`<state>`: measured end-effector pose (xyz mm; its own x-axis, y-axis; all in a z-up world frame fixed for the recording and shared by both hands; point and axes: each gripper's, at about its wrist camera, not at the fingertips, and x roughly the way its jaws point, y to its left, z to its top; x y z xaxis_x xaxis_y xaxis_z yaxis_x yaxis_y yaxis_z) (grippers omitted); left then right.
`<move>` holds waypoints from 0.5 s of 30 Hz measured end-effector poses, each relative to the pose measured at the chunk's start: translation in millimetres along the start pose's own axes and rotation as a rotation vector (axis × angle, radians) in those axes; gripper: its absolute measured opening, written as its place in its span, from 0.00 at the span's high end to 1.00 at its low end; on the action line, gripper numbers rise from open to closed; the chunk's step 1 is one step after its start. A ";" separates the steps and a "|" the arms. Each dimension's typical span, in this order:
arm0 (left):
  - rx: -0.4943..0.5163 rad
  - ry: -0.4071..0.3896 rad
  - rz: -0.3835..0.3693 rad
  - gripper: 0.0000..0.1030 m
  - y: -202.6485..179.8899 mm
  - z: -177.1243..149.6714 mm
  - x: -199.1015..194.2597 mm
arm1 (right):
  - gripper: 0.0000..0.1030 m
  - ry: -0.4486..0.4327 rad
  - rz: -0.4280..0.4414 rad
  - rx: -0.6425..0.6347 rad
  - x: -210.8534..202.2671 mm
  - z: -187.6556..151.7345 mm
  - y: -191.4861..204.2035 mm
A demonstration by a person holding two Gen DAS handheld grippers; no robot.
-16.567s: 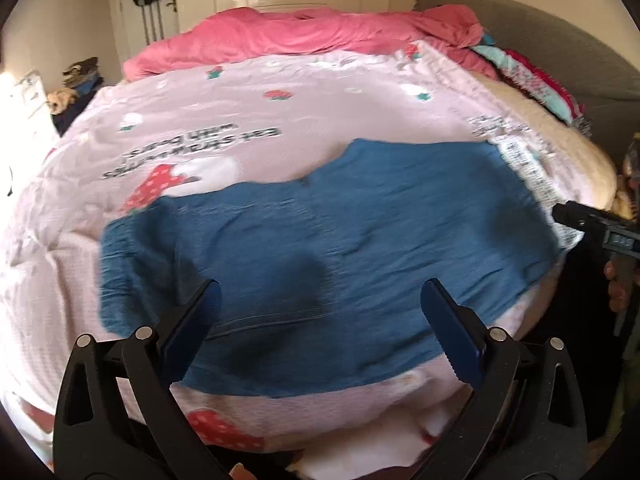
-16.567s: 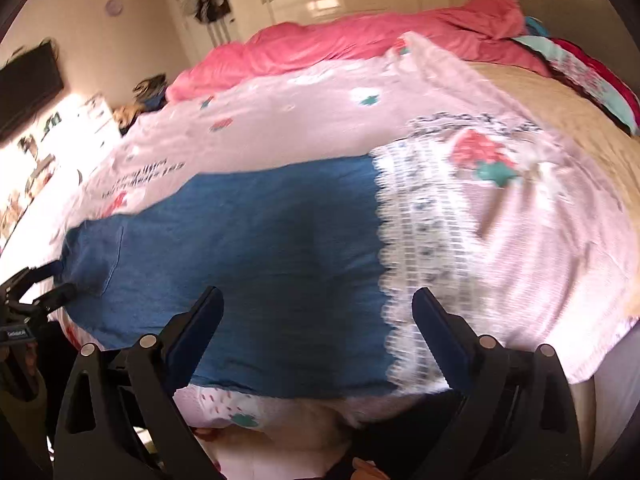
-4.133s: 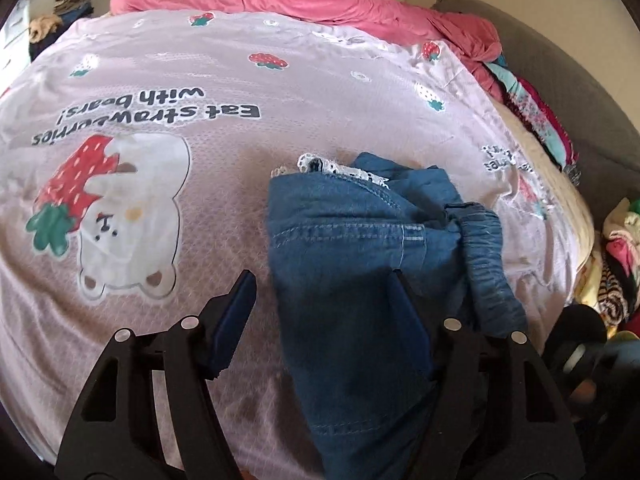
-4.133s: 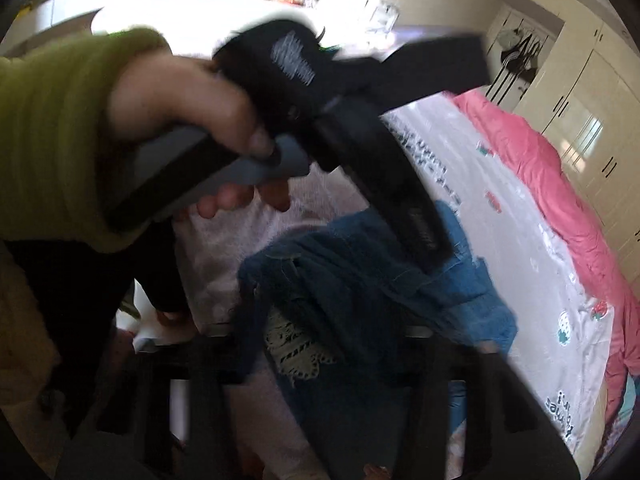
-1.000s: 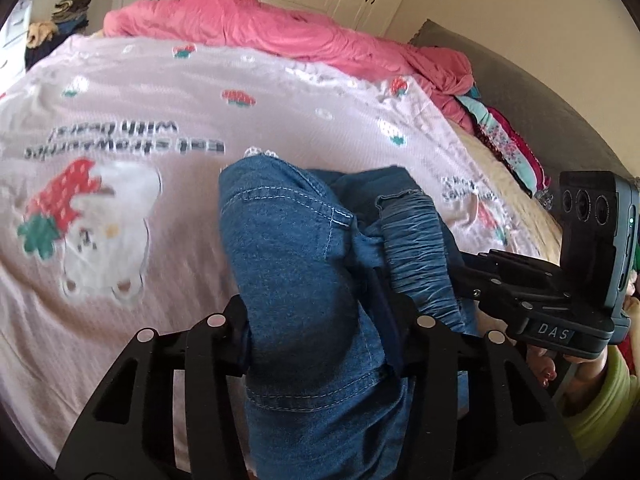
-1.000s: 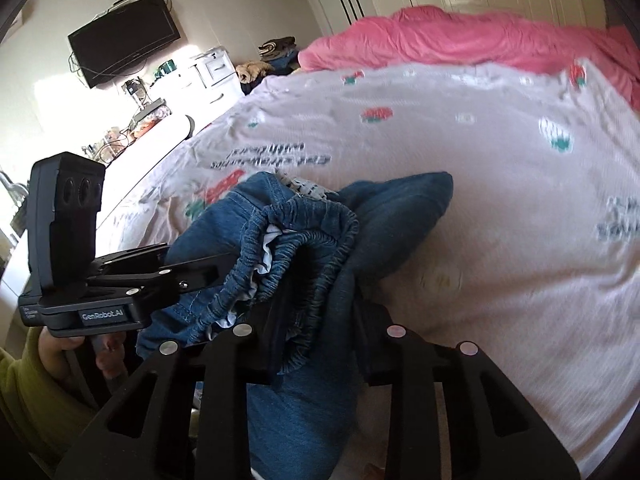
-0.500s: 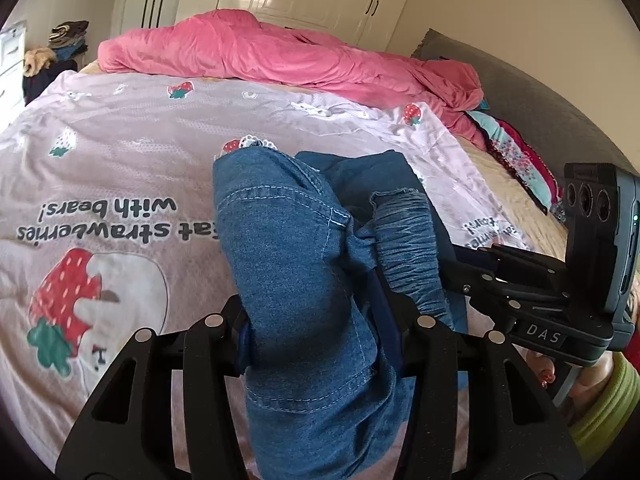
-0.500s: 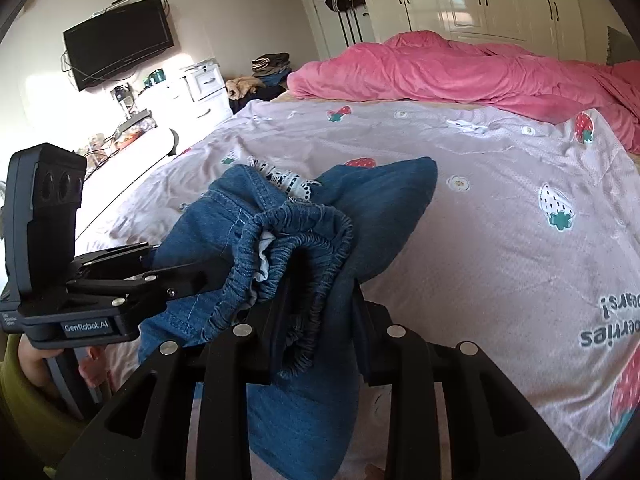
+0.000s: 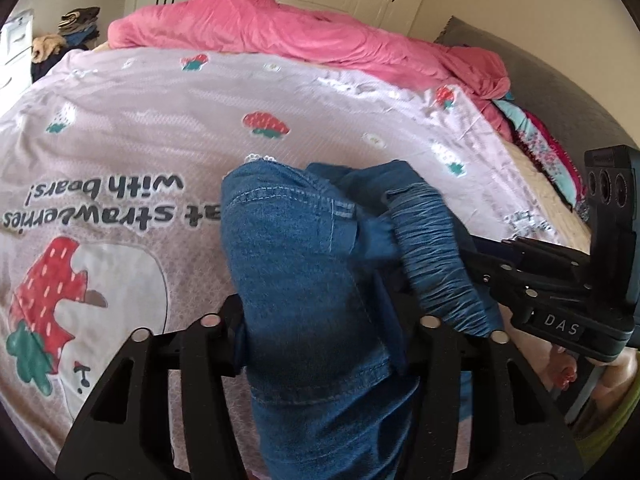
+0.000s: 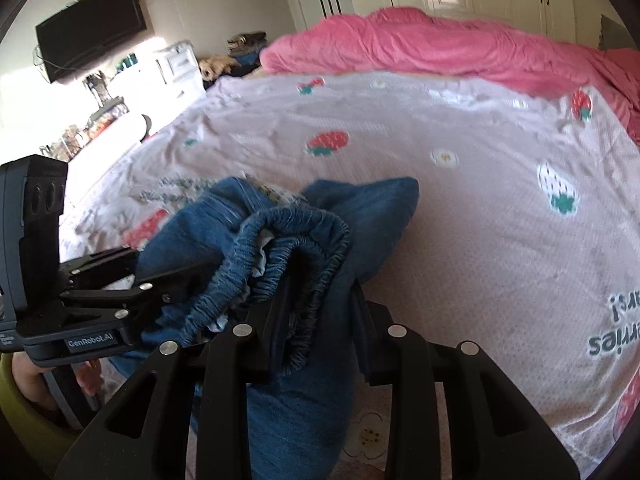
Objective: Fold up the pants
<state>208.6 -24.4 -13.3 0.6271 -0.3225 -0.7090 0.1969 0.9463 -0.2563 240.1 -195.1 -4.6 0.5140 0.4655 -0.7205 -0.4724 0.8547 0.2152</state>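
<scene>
Pants (image 9: pixel 304 280) bunched btwn both tongs

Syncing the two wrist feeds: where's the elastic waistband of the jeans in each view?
Left wrist: elastic waistband right of centre, running down toward the right gripper.
Right wrist: waistband centre-left, looped just above this gripper's fingers.
Shared landmark: pink duvet across the far end of the bed.

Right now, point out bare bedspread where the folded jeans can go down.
Free: the pink bedspread right of the jeans, up to the pink duvet; also the strawberry-bear print on their left. Crowded: where the left gripper and right gripper meet in the denim.
</scene>
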 end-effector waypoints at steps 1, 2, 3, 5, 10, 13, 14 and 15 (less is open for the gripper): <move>-0.002 0.006 0.002 0.51 1.2 -1.3 1.5 | 0.70 0.013 -0.014 0.001 2.3 -1.8 -1.3; -0.003 0.010 0.005 0.48 1.9 -2.5 2.3 | 0.68 0.027 -0.028 0.007 5.0 -3.3 -2.9; -0.001 0.014 0.012 0.47 2.2 -4.2 2.9 | 0.67 0.043 -0.038 0.026 8.1 -5.2 -5.9; -0.002 0.021 0.019 0.42 3.3 -6.4 4.0 | 0.59 0.057 -0.040 0.057 10.7 -8.5 -10.9; -0.025 0.035 0.023 0.33 7.7 -9.2 9.4 | 0.44 0.085 -0.087 0.088 15.1 -15.1 -17.7; -0.025 0.041 0.025 0.31 8.4 -11.2 11.7 | 0.38 0.099 -0.102 0.111 19.3 -19.1 -22.5; -0.025 0.042 0.026 0.31 8.6 -11.5 12.0 | 0.37 0.101 -0.100 0.117 19.9 -18.9 -24.4; -0.027 0.042 0.025 0.31 8.9 -11.8 11.9 | 0.36 0.100 -0.099 0.122 20.0 -19.2 -25.5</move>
<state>209.0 -20.1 -31.8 0.5993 -0.2995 -0.7423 0.1609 0.9535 -0.2548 248.7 -212.0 -37.1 0.4771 0.3582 -0.8026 -0.3295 0.9195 0.2145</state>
